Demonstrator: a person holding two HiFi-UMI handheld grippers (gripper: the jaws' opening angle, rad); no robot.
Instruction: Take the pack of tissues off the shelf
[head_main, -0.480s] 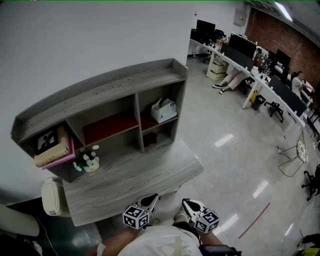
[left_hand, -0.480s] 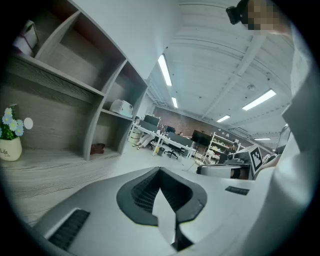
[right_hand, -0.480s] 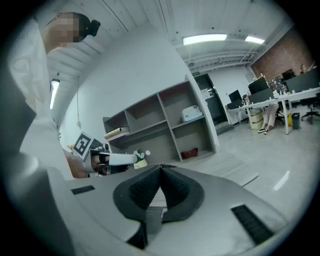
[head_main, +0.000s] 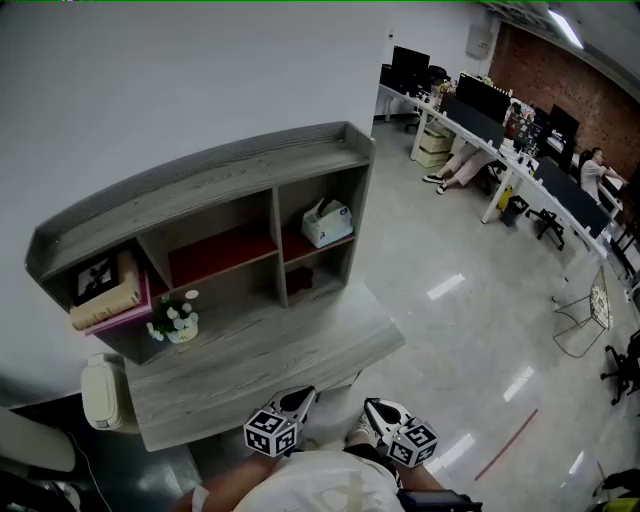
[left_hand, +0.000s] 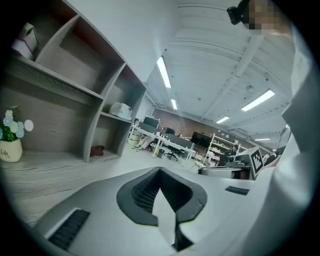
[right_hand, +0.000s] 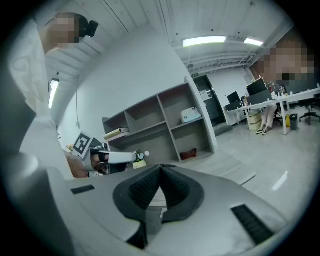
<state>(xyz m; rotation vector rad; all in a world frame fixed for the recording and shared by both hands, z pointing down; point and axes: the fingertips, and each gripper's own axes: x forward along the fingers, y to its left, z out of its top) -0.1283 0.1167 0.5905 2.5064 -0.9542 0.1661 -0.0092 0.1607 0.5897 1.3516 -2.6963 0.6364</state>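
A big grey shelf stands on the tabletop, up against the white wall. The pack of tissues sits in the top box on the right side of the shelf, all by itself. A small dark red thing lies in the box under it. Some books lie in the far left box, and a little flower pot stands below them.

Both claws are low down near the person's body, well apart from the shelf. The left claw is closed tight with nothing in it. The right claw is closed too, and it holds nothing.

So the job has not really started. The first step looks like reaching for the tissues. The right claw is on the same side as the pack, so it is probably the better one to use. It should open wide before it gets there, because the pack looks fat and soft. It should go straight into the box, not bump the walls, and squeeze the pack in the middle. A soft squeeze is best, so the pack does not get squashed or slip out.
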